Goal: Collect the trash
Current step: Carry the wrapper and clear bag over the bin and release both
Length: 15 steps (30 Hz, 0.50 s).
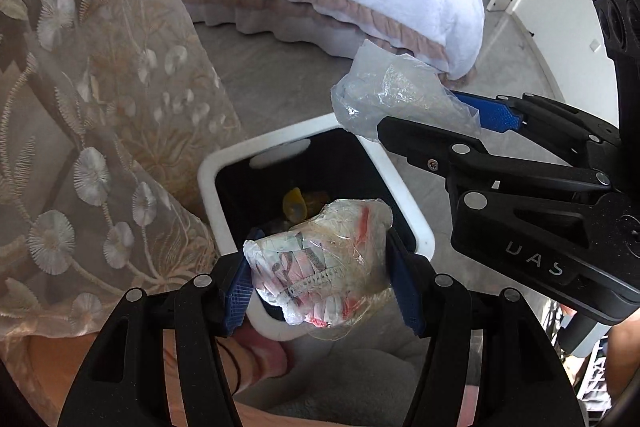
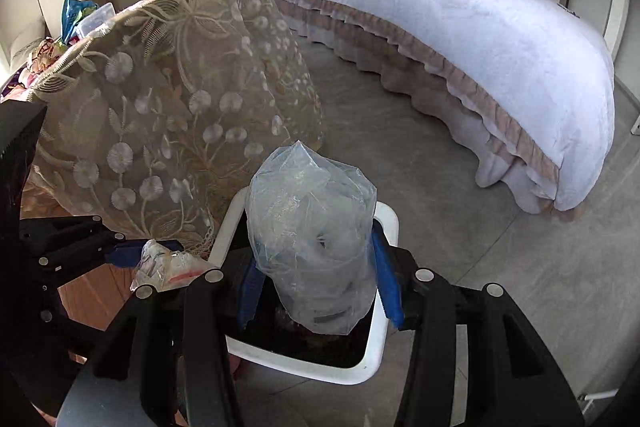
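- Our left gripper (image 1: 320,283) tilts steeply down over the bin (image 1: 416,223), jaws about halfway apart and clamped on a wrapper wad (image 1: 320,267) with red print.
- Our right gripper (image 2: 316,283) angles down too, jaws fairly narrow, squeezing a clear bag (image 2: 312,239) above the same bin's rim.
- Bin's got a black liner and something yellow (image 1: 295,203) at the bottom.
- Lace cloth (image 1: 100,131) hangs just left of the bin; bed (image 2: 460,39) sits well behind.
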Tool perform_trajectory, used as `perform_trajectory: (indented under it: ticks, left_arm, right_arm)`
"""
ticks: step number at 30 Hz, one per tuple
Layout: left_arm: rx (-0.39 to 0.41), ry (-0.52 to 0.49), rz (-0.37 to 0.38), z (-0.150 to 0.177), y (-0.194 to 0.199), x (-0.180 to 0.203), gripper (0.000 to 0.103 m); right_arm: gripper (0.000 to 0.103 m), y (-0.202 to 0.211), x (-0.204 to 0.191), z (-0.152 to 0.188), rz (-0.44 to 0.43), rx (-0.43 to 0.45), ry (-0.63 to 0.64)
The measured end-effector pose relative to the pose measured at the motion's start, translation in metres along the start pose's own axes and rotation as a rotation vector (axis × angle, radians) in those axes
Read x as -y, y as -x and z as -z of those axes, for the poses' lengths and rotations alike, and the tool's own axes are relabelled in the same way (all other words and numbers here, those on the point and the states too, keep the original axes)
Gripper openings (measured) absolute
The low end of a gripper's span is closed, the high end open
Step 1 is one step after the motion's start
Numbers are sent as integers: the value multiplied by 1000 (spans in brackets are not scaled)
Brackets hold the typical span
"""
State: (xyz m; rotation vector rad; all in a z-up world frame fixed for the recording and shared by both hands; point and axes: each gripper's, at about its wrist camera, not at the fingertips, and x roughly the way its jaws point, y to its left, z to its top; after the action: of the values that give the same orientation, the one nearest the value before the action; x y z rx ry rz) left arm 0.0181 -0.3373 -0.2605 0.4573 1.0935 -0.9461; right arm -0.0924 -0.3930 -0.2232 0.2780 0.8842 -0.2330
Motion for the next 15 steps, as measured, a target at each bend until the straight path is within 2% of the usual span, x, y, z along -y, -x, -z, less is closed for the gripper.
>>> perform_trajectory:
  ticks: [11, 12, 13, 14, 15]
  left_arm:
    - [-99, 31, 40, 1, -41, -12, 62]
    - [-108, 37, 49, 1, -43, -13, 69]
    - [-112, 46, 61, 1, -45, -14, 91]
    - [-108, 61, 66, 2, -45, -16, 99]
    - [-103, 72, 76, 2, -45, -18, 98]
  right_arm:
    - [50, -43, 3, 7, -6, -93, -38]
    - [54, -46, 4, 7, -5, -98, -44]
    - [58, -48, 5, 8, -12, -103, -52]
    - [81, -50, 6, 8, -26, -113, -59]
    - [100, -51, 8, 8, -37, -112, -71]
